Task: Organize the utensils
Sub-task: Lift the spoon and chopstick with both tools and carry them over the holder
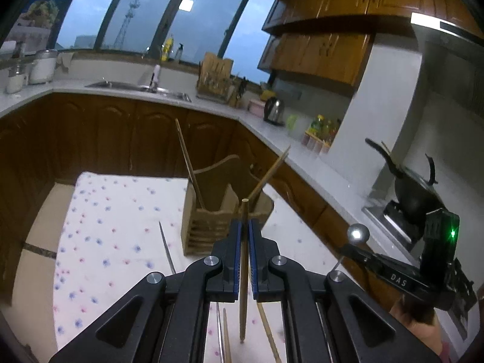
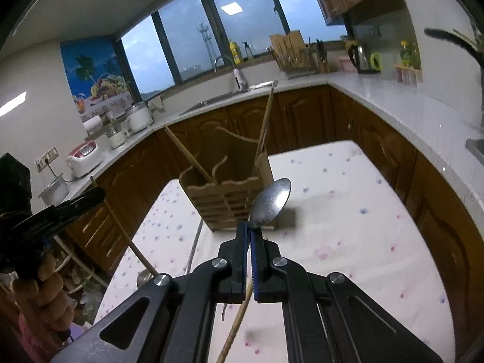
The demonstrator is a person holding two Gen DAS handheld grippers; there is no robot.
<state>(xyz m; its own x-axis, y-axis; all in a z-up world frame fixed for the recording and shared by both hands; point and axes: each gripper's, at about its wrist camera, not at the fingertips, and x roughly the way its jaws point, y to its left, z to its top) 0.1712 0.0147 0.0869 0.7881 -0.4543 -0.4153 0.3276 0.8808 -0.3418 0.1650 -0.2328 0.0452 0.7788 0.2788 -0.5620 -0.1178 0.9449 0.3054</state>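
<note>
- Left claw (image 1: 244, 227) is clamped on a chopstick (image 1: 243, 272), which stands nearly upright between the blue pads, its top just above the fingertips and its lower end hanging over the tabletop (image 1: 121, 227).
- Right claw (image 2: 250, 230) grips a spoon (image 2: 270, 204) by the handle; the bowl sticks up past the fingertips, tilted right.
- A wooden holder (image 1: 211, 220) stands on the flowered cloth, just beyond both claws, with two chopsticks leaning out of separate compartments, one left (image 1: 189, 163), one right (image 1: 269, 175).
- More sticks (image 1: 267, 329) and a thin metal utensil (image 1: 167, 249) lie loose on the cloth near the claws.
</note>
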